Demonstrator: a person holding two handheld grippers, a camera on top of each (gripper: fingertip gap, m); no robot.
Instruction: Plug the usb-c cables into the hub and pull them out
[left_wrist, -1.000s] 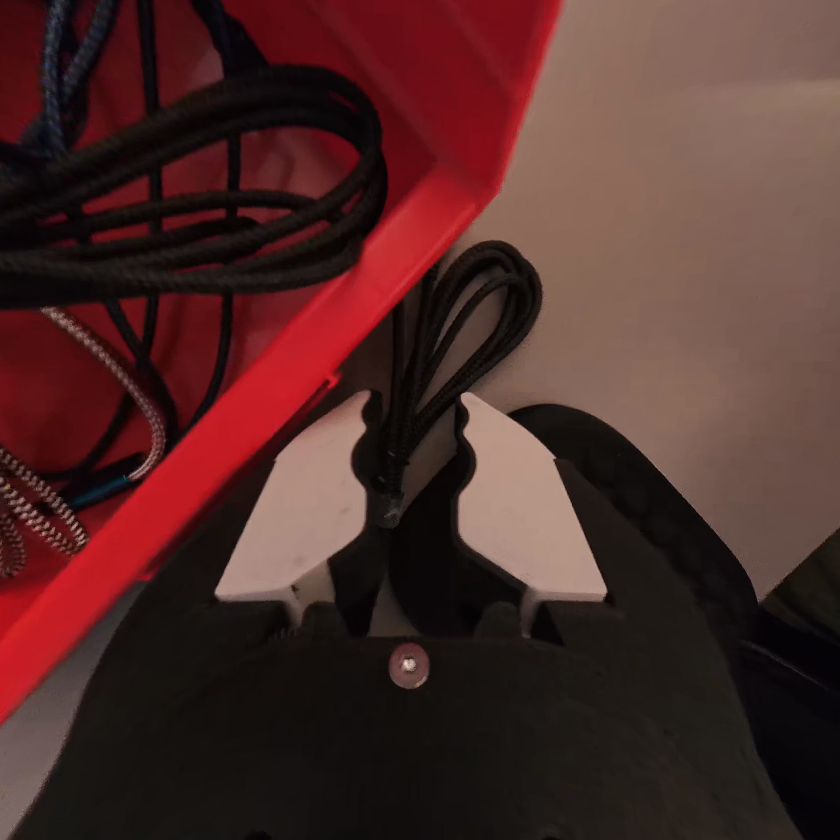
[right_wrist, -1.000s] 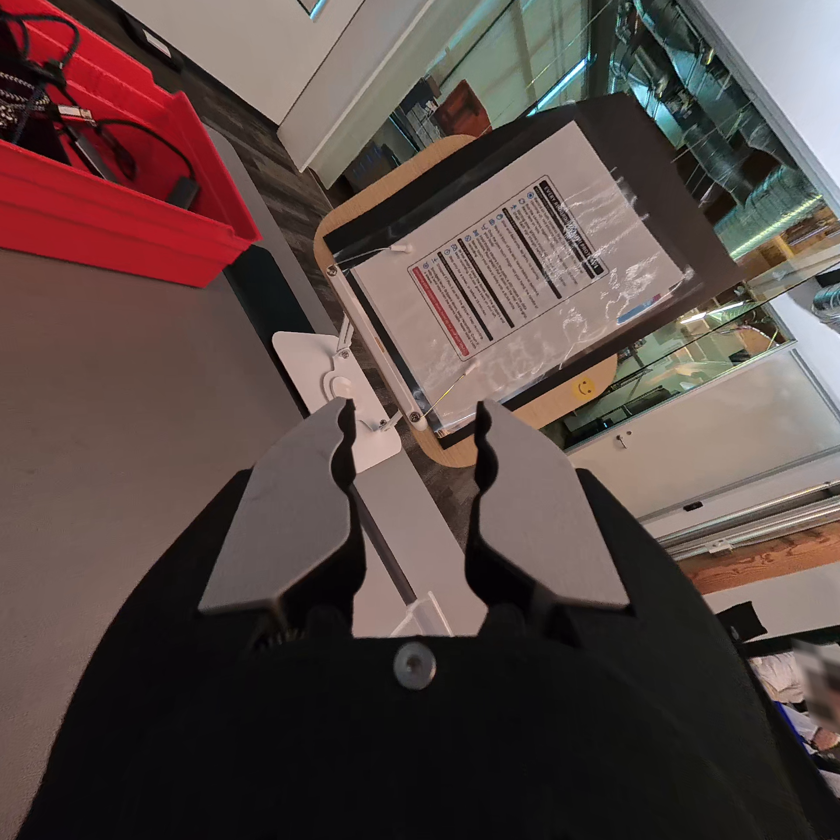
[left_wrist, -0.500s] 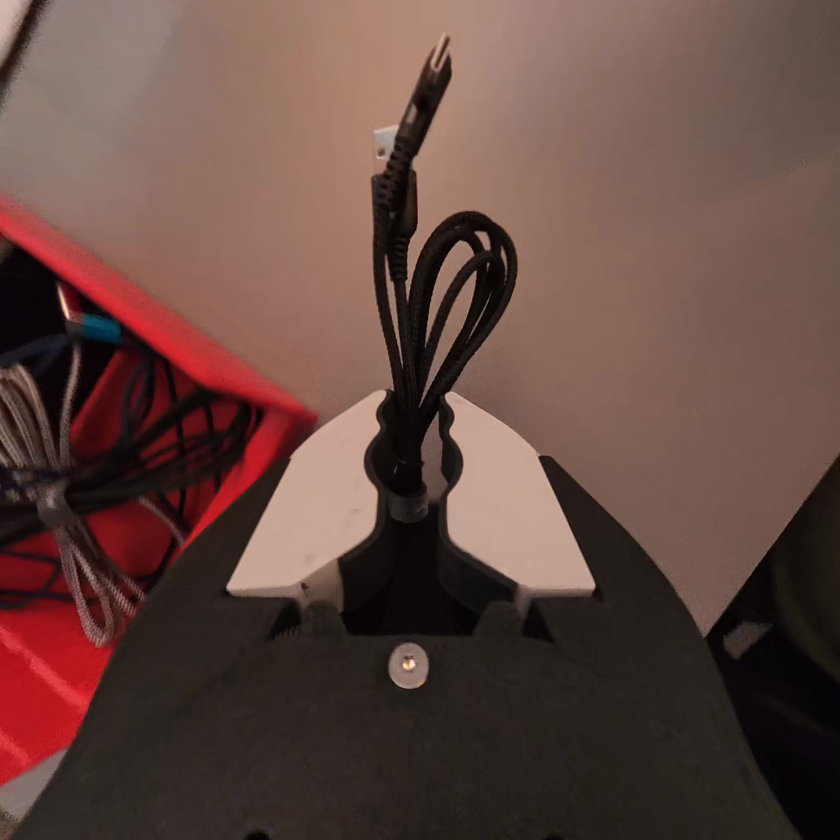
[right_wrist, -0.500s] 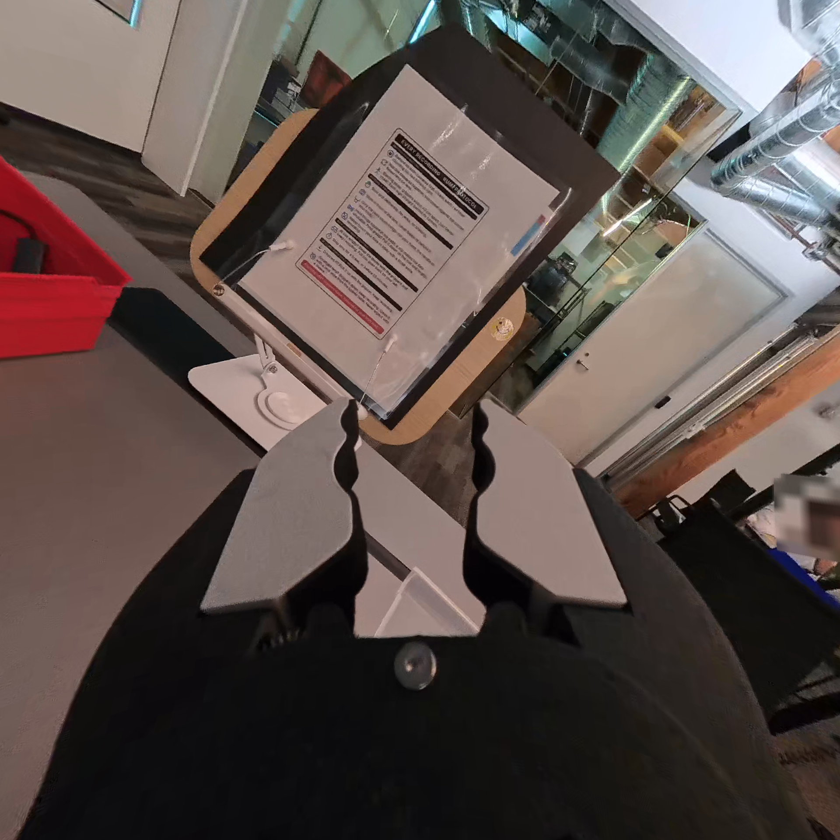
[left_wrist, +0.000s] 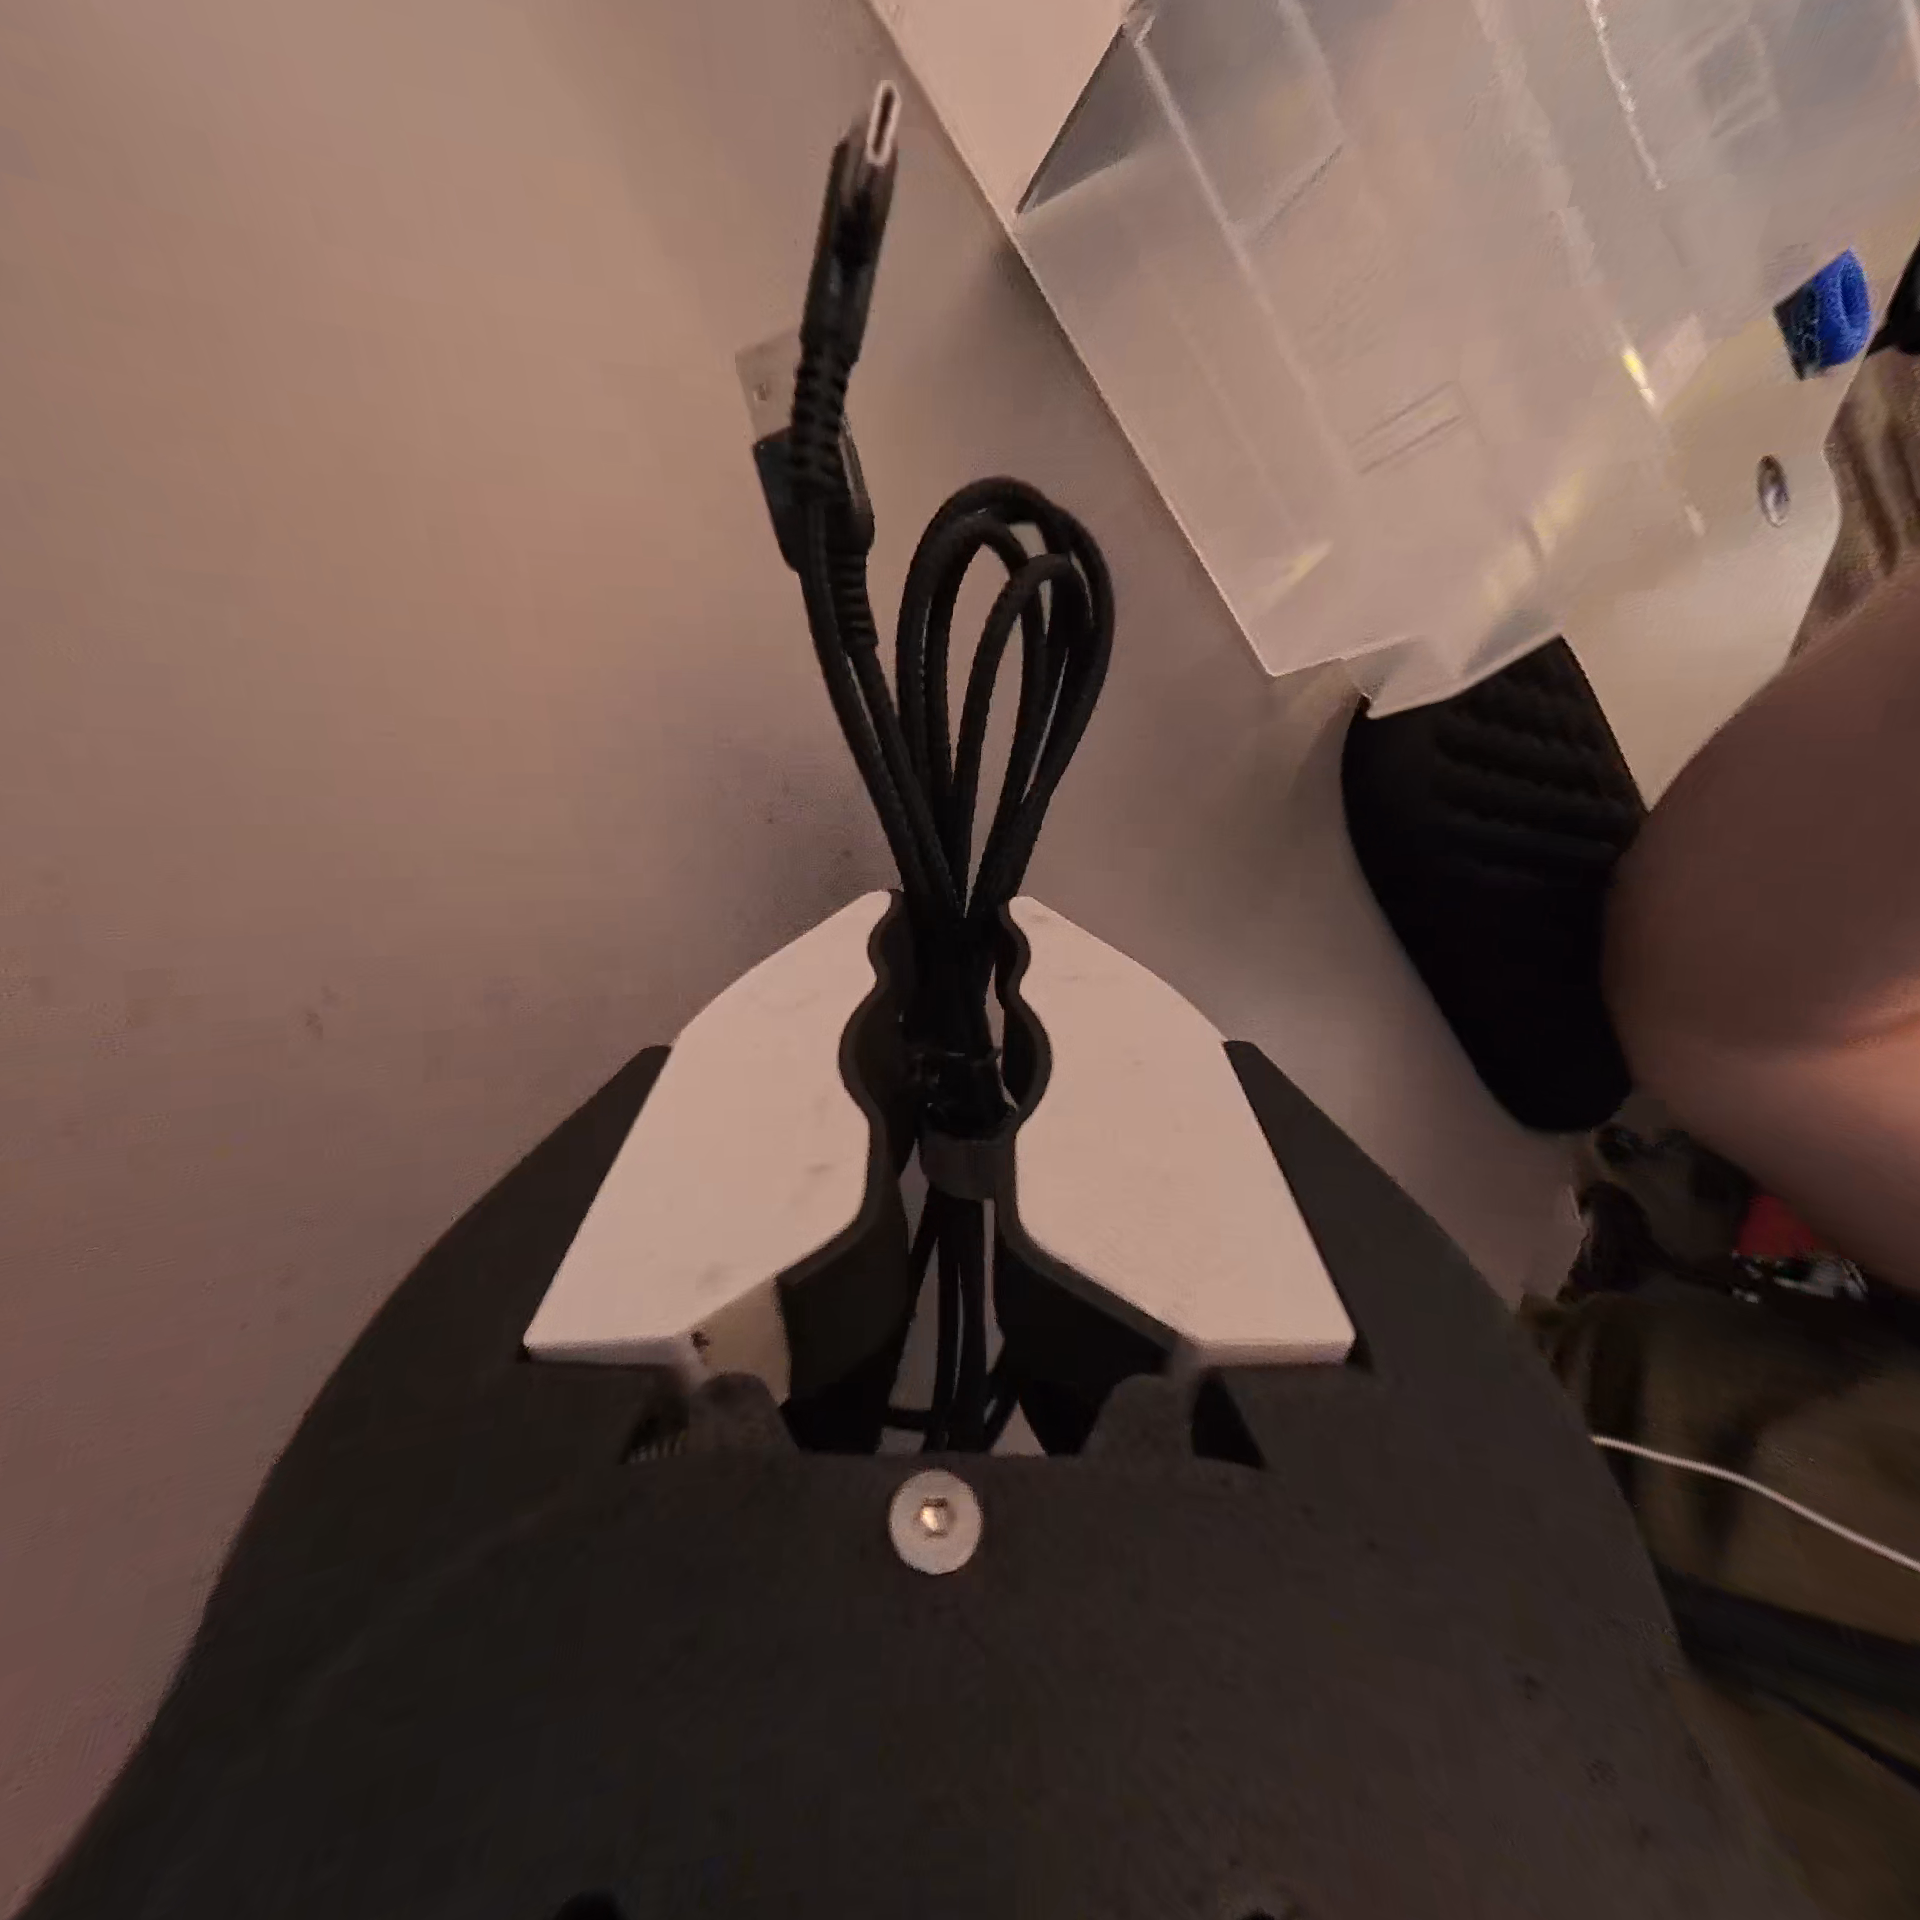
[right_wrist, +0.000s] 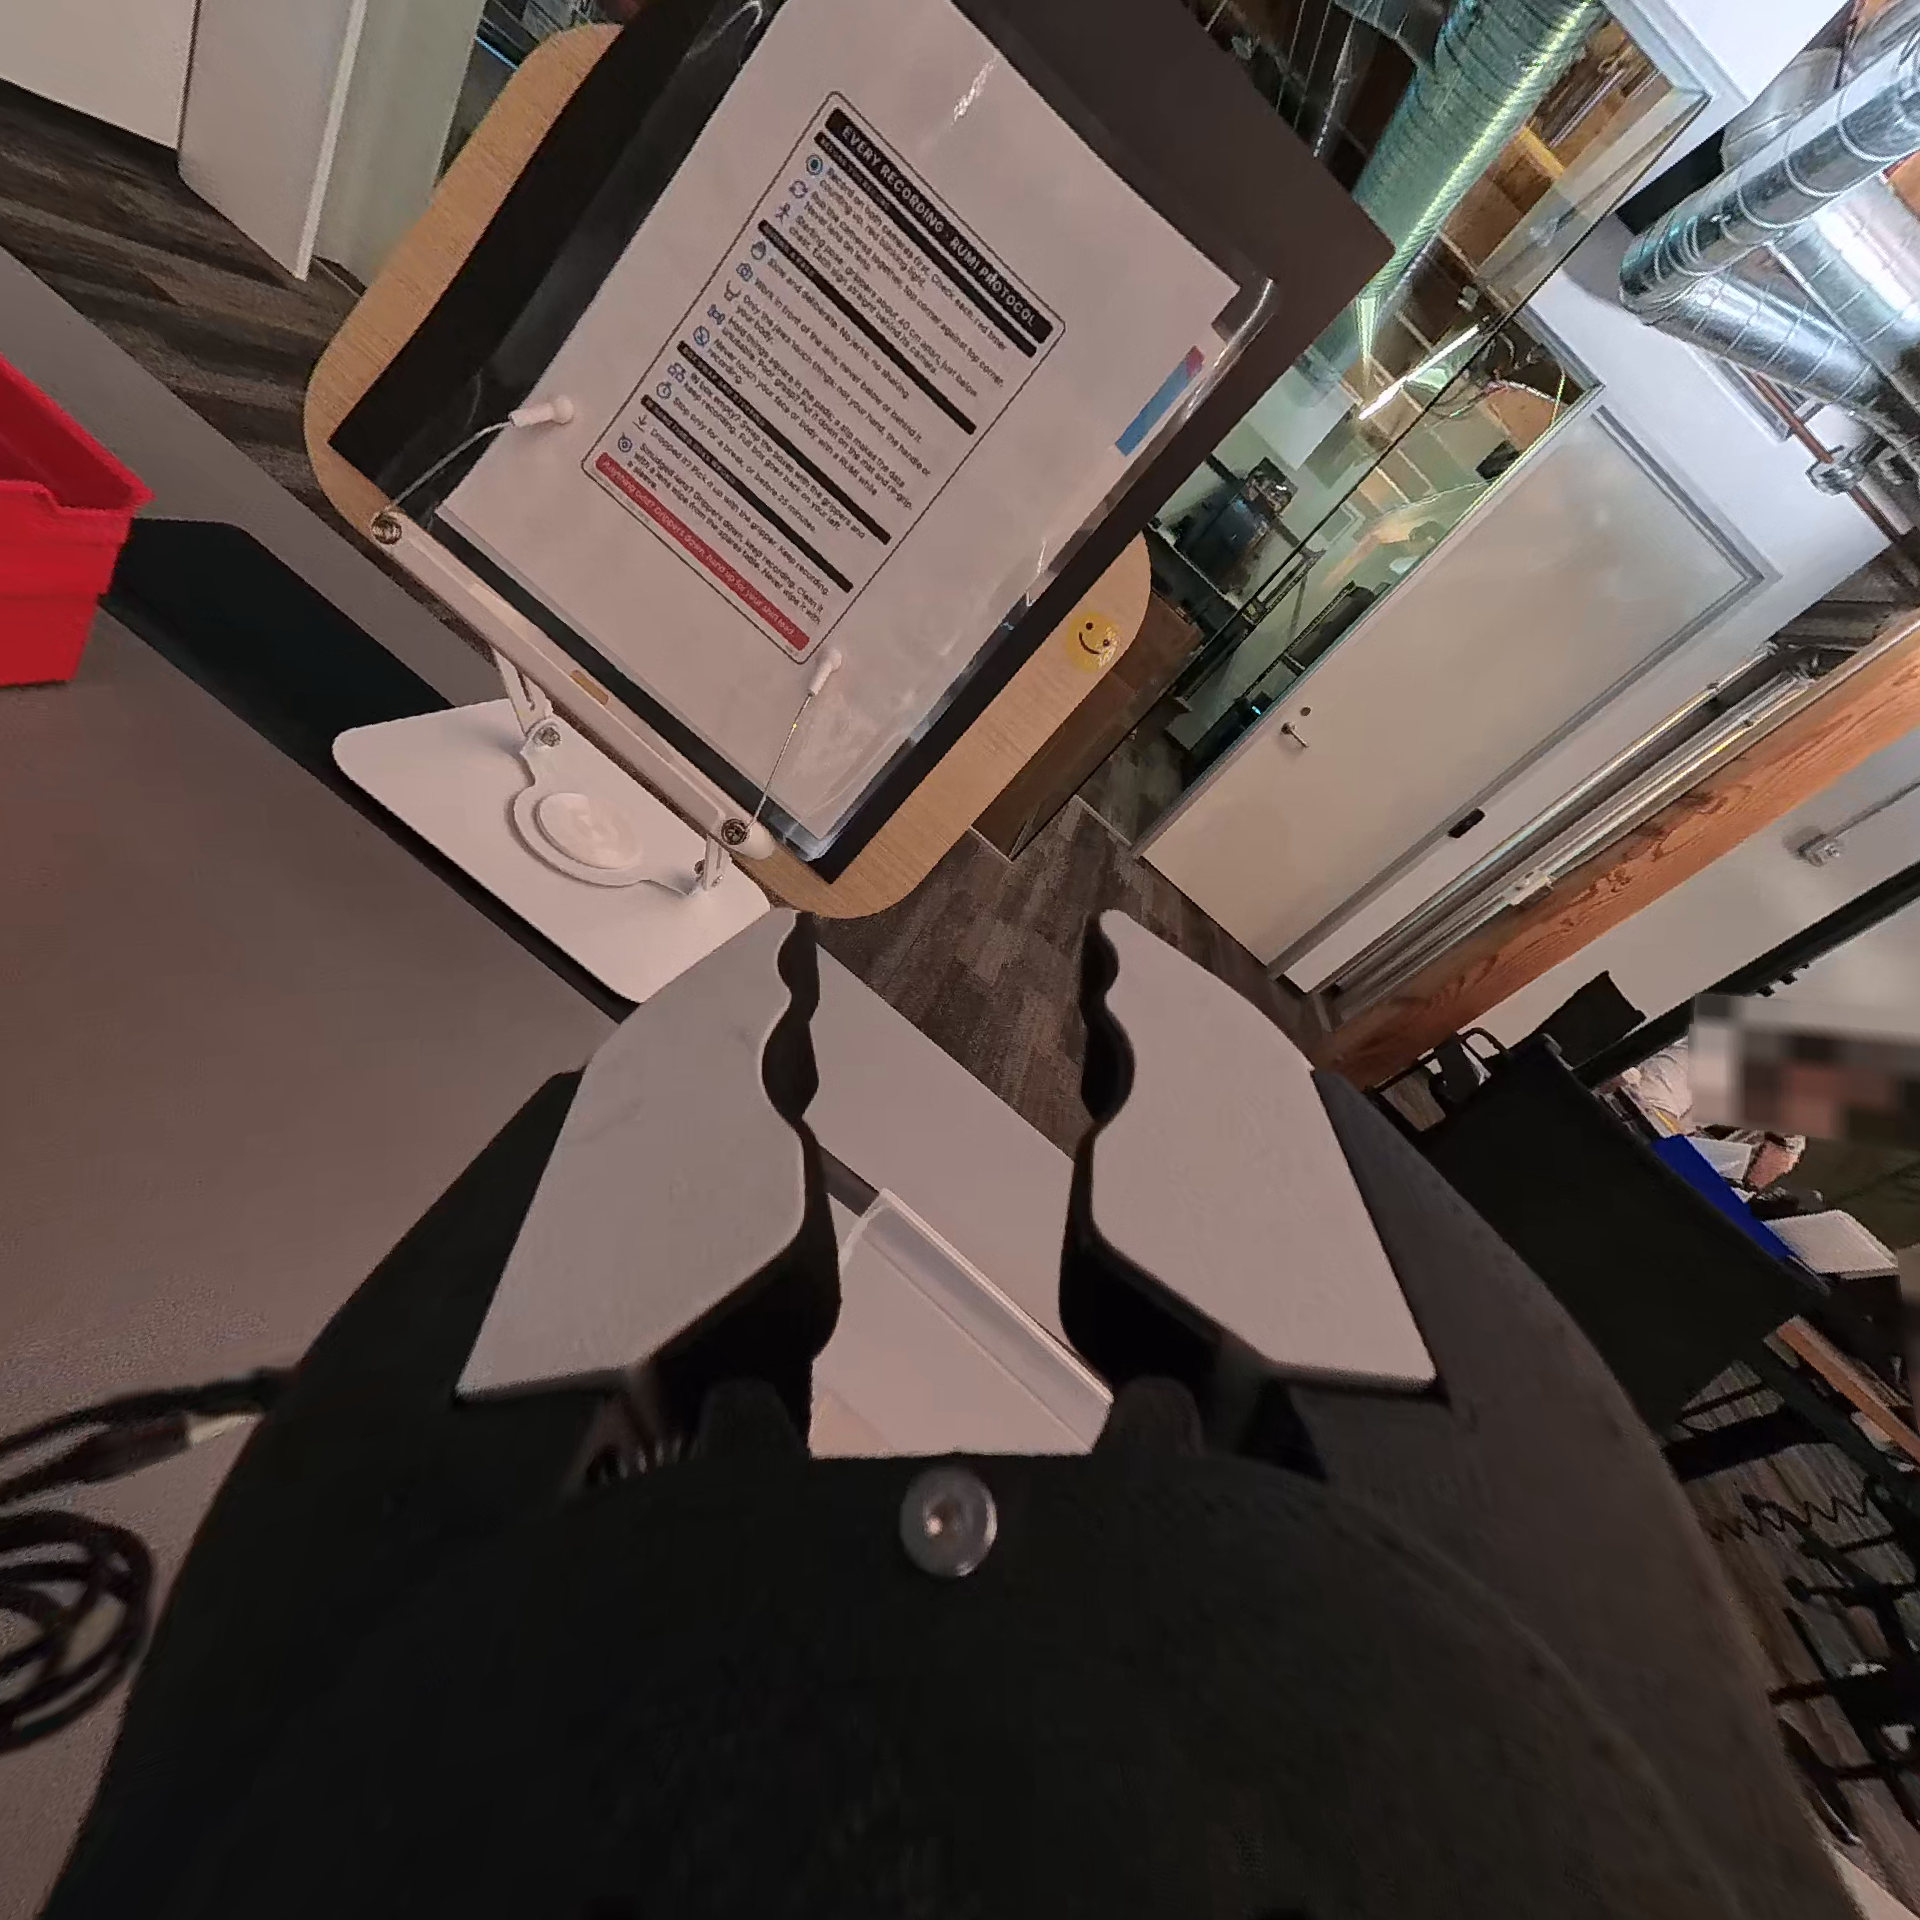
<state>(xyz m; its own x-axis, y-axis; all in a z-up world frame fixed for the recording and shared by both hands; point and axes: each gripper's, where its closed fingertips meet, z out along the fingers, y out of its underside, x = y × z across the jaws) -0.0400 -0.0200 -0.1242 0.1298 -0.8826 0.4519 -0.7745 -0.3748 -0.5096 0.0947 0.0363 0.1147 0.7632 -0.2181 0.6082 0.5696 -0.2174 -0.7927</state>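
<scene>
My left gripper (left_wrist: 948, 914) is shut on a bundled black braided usb-c cable (left_wrist: 935, 727). The cable's loops and its usb-c plug (left_wrist: 868, 145) stick out forward past the fingertips, above the grey table (left_wrist: 312, 520). A clear acrylic block (left_wrist: 1403, 312) lies to the upper right of the plug; I cannot make out a hub. My right gripper (right_wrist: 945, 935) is open and empty, held over the table edge and pointing at a sign stand. The held cable also shows at the lower left of the right wrist view (right_wrist: 62, 1558).
A red bin (right_wrist: 52, 551) sits at the far left of the right wrist view. A framed sheet on a white stand (right_wrist: 790, 416) stands at the table's back. The other gripper's black body (left_wrist: 1486, 883) and a person's arm (left_wrist: 1766, 883) are at the right. Some 25 centimeters of space lies between my two pairs of fingers.
My left gripper closed on the cable bundle beside the red bin, lifted it and swung it right toward the acrylic block. My right gripper rotated and stayed open.
</scene>
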